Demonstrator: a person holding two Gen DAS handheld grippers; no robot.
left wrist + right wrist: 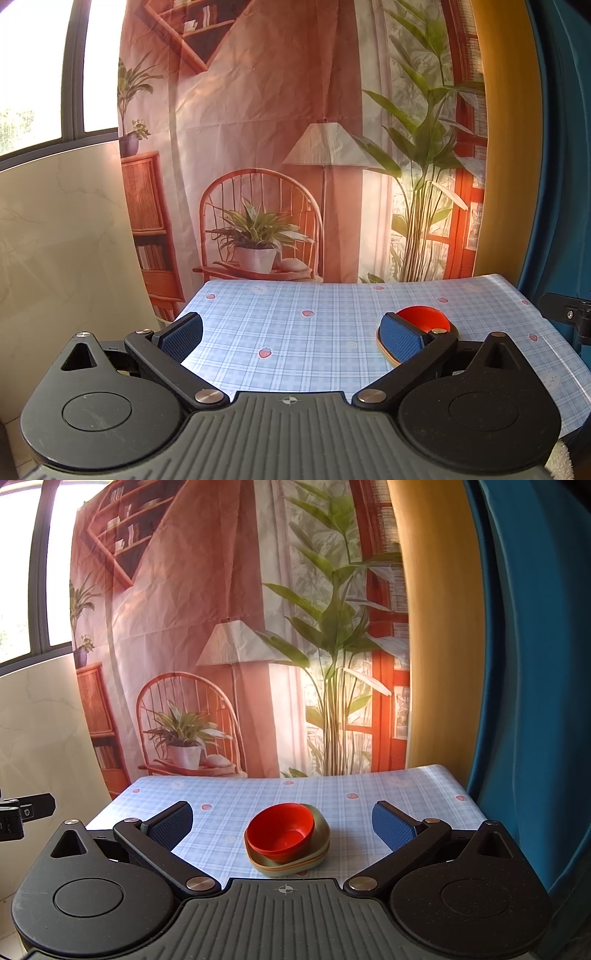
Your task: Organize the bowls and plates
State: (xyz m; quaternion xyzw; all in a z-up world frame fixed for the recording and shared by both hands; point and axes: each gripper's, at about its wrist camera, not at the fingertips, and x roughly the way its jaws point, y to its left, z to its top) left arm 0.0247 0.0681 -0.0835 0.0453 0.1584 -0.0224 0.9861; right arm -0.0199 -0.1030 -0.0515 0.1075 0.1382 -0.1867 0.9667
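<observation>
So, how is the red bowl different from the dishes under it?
The red bowl is bright red and deep, with a round rim; the dishes under it are pale green-beige, shallower, and have a more squarish outline with rounded corners. The red bowl sits on top, nested inside; the dishes rest on the checked tablecloth. The red bowl is single; the dishes show several stacked rims. All face upward.

Each hand-held gripper, left and right, has a ribbed grey body stamped with a small crosshair mark. Beside that mark, two black link arms (silver rivets at the joints) carry blue textured pads. Round black housings flank the grey body.
</observation>
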